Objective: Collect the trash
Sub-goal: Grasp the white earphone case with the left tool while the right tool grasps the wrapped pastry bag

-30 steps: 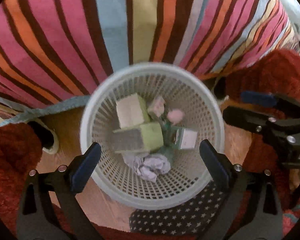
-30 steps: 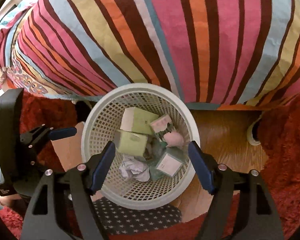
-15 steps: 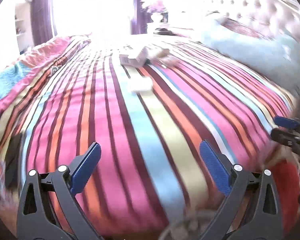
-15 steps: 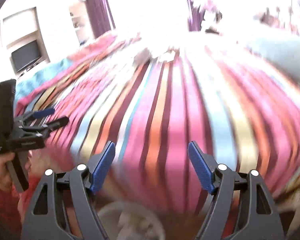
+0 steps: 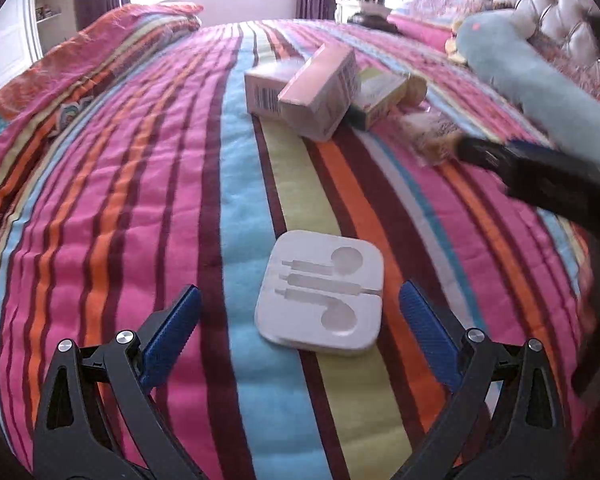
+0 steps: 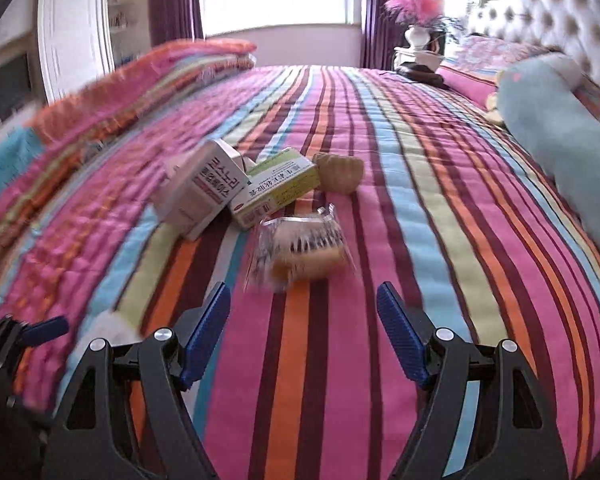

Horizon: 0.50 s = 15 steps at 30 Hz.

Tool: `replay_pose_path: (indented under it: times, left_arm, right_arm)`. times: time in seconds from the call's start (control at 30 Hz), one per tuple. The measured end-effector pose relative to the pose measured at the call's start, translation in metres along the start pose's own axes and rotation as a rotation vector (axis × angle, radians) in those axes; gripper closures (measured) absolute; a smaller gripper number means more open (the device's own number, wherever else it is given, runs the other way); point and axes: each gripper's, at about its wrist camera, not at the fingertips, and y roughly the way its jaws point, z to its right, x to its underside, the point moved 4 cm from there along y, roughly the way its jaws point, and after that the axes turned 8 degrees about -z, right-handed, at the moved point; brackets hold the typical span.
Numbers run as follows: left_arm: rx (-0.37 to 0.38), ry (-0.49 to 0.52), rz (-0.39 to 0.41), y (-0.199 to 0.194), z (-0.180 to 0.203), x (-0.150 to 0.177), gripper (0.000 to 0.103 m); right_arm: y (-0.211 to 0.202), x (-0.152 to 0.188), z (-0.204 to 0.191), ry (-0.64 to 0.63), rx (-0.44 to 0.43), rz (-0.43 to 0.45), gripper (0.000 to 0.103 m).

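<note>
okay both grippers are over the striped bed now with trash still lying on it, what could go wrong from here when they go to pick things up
1. The white earphone tray lies flat on the soft striped bedspread; the open left gripper may pinch fabric or push the tray down instead of gripping it.
2. The clear wrapper ahead of the open right gripper looks crinkly and could slip out.
3. The pink box leans on neighbouring boxes; pulling one may topple the rest.
</note>
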Motion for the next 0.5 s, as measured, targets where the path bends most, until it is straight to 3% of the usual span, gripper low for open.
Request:
replay_pose_path:
  times: [0.07,0.4,0.47,0.5]
  left_arm:
    - [-0.002,0.008,-0.021,0.006,0.002,-0.001,0.007]
    - [-0.017,0.046,-0.044,0.018,0.004,-0.013,0.008]
    - [-0.005,0.051,-0.032,0.016,0.005,-0.013,0.014]
    - [-0.003,0.054,-0.024,0.014,0.006,-0.013,0.024]
  right_arm:
    - [0.017,-0.011,-0.001,-0.015,0.020,-0.031,0.027]
    - [0.060,-0.033,-0.005,-0.042,0.076,-0.091,0.026]
    - [0.067,-0.032,-0.002,-0.030,0.063,-0.119,0.027]
    - [0.068,-0.031,-0.001,-0.024,0.053,-0.125,0.028]
